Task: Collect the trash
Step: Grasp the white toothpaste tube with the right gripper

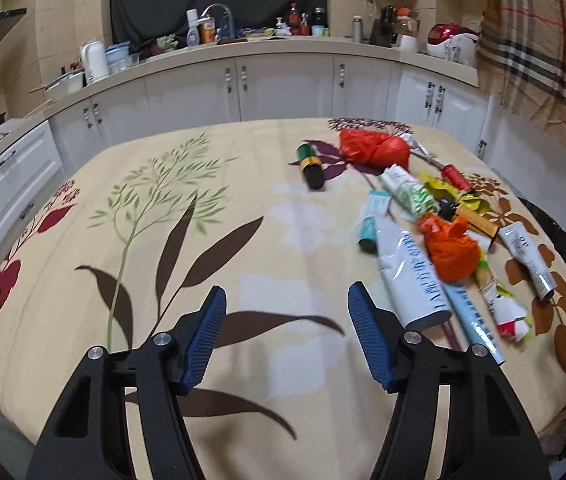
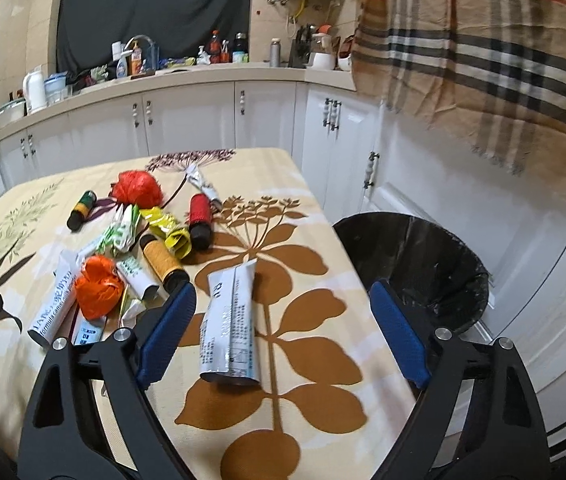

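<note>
Bin [image 2: 435, 264] near rim hidden behind right gripper [image 2: 283, 320]; tube [image 2: 229, 320] print unreadable.

Cream tablecloth [image 2: 323, 208], brown leaf print; orange bag [image 2: 97, 286]; black bin liner [image 2: 423, 256].

Little print can be read. In the right wrist view, the white tube [image 2: 55, 303] left of the orange bag bears "formula" in black lettering; the word above it is too blurred. The flattened tube [image 2: 230, 324] between the tongs carries fine print, illegible.
</note>
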{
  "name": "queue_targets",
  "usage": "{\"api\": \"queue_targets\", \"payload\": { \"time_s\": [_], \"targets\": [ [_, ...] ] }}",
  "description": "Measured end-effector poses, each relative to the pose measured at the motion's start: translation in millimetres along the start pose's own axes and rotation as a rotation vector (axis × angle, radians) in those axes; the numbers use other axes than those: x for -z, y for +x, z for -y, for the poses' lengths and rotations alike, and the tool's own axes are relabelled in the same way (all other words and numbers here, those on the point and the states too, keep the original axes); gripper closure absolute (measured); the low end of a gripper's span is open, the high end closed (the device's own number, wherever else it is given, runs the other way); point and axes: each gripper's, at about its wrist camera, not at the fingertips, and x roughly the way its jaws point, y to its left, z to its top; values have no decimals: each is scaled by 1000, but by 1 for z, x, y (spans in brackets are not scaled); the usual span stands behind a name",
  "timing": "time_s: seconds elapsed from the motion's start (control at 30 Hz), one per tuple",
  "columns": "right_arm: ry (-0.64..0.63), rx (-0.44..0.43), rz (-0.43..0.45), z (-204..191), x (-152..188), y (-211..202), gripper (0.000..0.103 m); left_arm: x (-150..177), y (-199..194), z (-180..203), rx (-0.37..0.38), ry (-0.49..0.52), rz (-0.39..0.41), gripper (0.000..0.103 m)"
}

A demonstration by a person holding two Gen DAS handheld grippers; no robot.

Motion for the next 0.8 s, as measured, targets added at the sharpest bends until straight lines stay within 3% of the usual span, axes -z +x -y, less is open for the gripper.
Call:
{"api": "queue_targets", "payload": {
  "time_s": [0.1, 0.33, 0.53, 0.8],
  "targets": [
    [-4, -10, -24, -3, 3, 7, 26, 0, 2, -3, 4, -20, -4, 41],
    [-21, -27, -81, -7, 10, 23, 36, -4, 5, 8, 39, -24, -3, 41],
    [-41, -81, -125, -7, 14, 29, 68, -9, 3, 23, 71, -5, 13, 41],
    [-28, -86, -92, 4, 13, 20, 71, -12, 1, 48, 110, 27, 17, 41]
  ]
}}
